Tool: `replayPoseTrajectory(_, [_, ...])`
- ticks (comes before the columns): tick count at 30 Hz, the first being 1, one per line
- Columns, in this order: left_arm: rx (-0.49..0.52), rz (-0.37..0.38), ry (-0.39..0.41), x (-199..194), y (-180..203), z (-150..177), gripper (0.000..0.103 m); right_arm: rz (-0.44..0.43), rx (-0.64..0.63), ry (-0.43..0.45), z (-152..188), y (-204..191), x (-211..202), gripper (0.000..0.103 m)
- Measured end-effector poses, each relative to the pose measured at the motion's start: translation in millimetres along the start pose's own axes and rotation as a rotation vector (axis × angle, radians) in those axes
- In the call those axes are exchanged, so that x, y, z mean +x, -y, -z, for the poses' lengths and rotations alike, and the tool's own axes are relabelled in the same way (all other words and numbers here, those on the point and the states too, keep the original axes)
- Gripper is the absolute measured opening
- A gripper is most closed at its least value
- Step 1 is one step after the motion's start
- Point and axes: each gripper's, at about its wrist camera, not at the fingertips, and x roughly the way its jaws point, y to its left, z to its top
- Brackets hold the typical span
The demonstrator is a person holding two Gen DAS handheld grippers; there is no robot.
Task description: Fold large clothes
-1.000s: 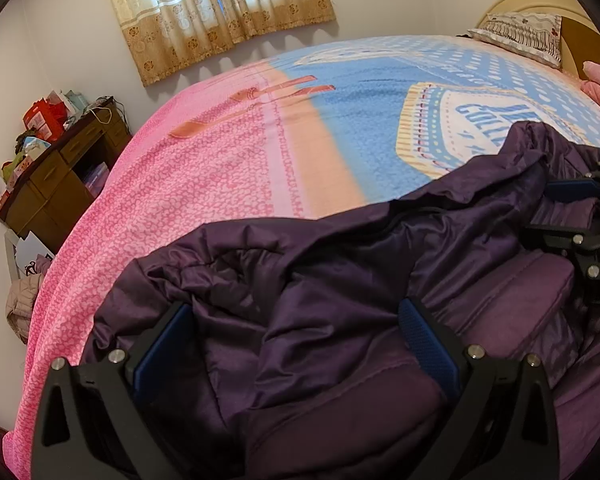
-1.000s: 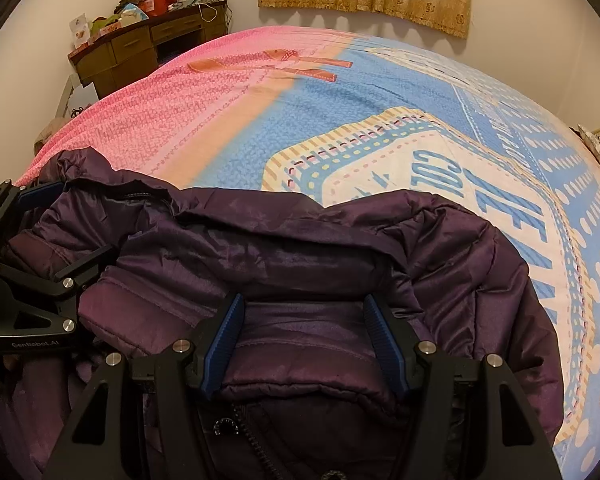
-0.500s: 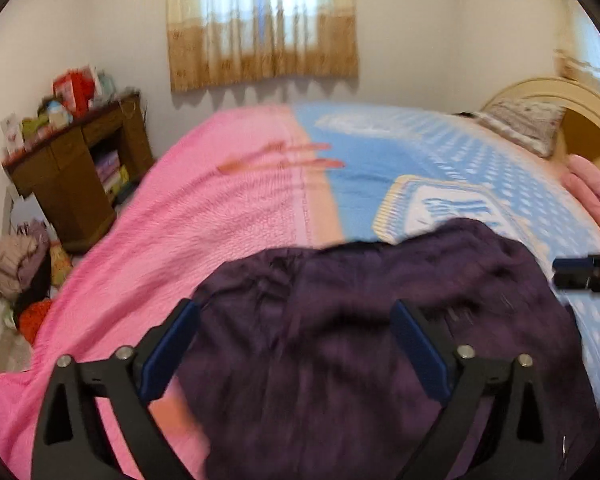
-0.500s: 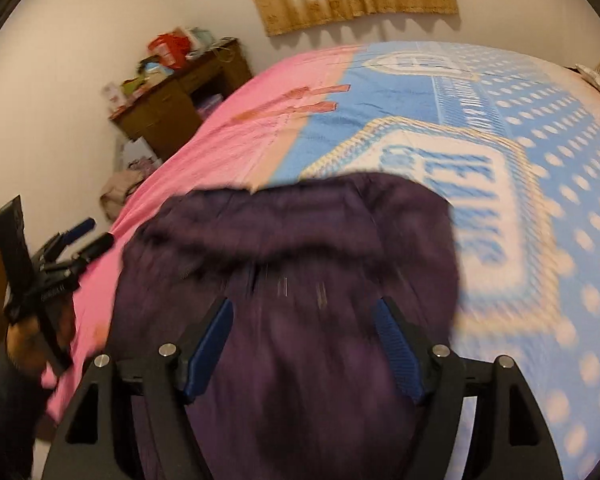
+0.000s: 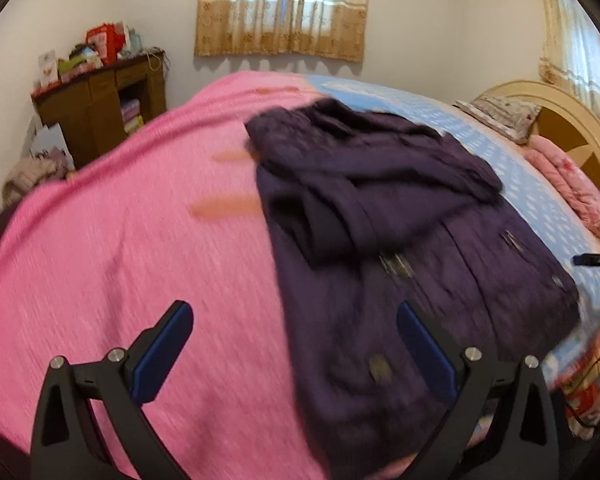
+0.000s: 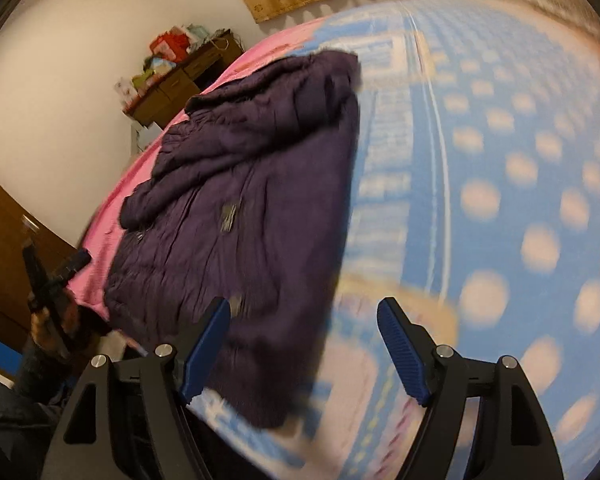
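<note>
A dark purple padded jacket (image 5: pixel 400 240) lies flat on the bed, one sleeve folded across its chest. It also shows in the right wrist view (image 6: pixel 244 200). My left gripper (image 5: pixel 296 344) is open and empty, raised above the pink bedspread (image 5: pixel 132 248) and the jacket's near hem. My right gripper (image 6: pixel 304 344) is open and empty, raised above the jacket's edge and the blue dotted bedspread (image 6: pixel 500 184). The left gripper also appears at the left edge of the right wrist view (image 6: pixel 56 276). Both views are motion-blurred.
A brown wooden cabinet (image 5: pixel 100 108) cluttered on top stands beside the bed at the left wall. A curtained window (image 5: pixel 280 8) is behind the bed. A cream headboard (image 5: pixel 548 116) with a pillow (image 5: pixel 500 114) and pink quilt (image 5: pixel 576 192) sits at right.
Both grippers have let go of the jacket and pulled back and up. The jacket, bunched up close to the fingers before, now lies spread on the bed farther away.
</note>
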Motion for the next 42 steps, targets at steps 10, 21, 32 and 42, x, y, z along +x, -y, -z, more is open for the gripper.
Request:
replayPoseTrajectory(10, [-0.027,0.050,-0.038,18,12,44,0.087,-0.072,-0.034,0.115,57,-22,26,0.069])
replayPoseTrajectory(21, [0.001,0.095,0.012,-6,14,50,0.027,-0.160,-0.003,0.191,70,-25,1,0.023])
replayPoseTrajectory(32, [-0.174,0.294,0.064,-56,-1,3,0.023,-0.286,0.030,0.363,34,-54,-68,0.019])
replayPoseTrajectory(42, [-0.158,0.349,0.193,-60,-4,-117,0.020,-0.308,-0.026,0.474,-99,-92,-87,0.017])
